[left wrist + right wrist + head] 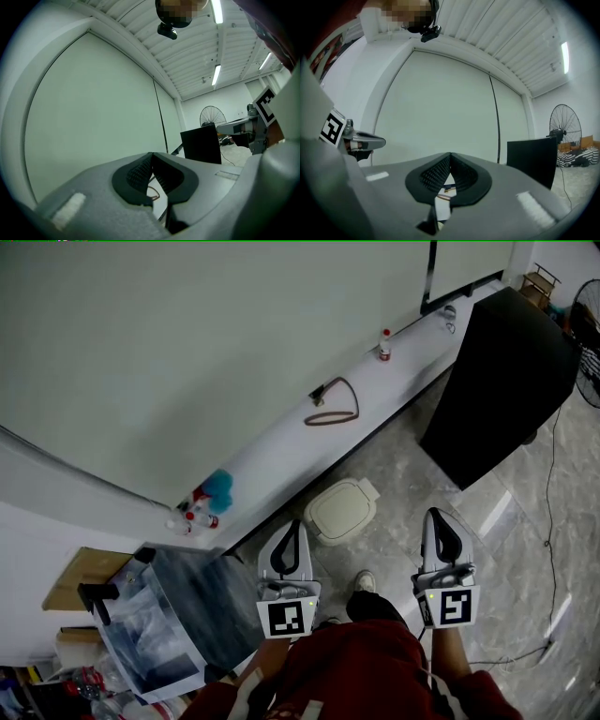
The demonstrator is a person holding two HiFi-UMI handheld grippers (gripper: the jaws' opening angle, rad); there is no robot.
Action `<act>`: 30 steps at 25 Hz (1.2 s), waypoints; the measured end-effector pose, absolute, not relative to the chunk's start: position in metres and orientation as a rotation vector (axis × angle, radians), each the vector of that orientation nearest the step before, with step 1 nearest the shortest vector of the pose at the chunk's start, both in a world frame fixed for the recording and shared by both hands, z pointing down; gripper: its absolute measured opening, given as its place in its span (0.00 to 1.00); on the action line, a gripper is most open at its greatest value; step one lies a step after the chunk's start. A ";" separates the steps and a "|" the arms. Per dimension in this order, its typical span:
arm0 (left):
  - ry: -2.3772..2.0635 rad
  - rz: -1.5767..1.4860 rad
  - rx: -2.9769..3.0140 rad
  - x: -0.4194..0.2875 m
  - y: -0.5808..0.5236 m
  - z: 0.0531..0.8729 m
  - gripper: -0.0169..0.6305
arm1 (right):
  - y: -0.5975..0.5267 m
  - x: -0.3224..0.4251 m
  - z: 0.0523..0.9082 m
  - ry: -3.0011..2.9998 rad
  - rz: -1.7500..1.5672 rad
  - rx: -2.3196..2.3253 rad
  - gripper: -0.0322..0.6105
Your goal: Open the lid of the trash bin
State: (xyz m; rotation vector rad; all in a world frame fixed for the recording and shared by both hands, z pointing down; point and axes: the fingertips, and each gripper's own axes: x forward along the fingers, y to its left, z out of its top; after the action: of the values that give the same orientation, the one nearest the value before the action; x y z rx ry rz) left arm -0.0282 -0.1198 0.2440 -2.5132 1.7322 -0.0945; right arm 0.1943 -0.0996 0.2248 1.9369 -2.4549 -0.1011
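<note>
I hold both grippers low over the grey marbled floor. The left gripper has its jaws pressed together at the tips with nothing between them, and the right gripper is closed the same way, empty. The trash bin sits on the floor against the foot of a long white ledge, just ahead of the left gripper, its cream lid down. On the ledge I see a looped brown cable, a small bottle farther along, and a teal object near the close end. A pale wall rises behind it. A black cabinet stands to the right, with a floor fan beyond.
</note>
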 end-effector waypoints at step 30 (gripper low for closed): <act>1.941 -0.321 -2.542 -0.040 -0.170 0.366 0.03 | -0.183 0.148 0.343 -2.533 0.150 1.605 0.05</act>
State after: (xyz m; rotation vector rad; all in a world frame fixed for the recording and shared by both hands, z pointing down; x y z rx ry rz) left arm -0.0397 -0.1699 0.3661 -2.5416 1.9415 -0.3211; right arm 0.1480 -0.1834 0.3432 1.6047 -2.5334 0.1495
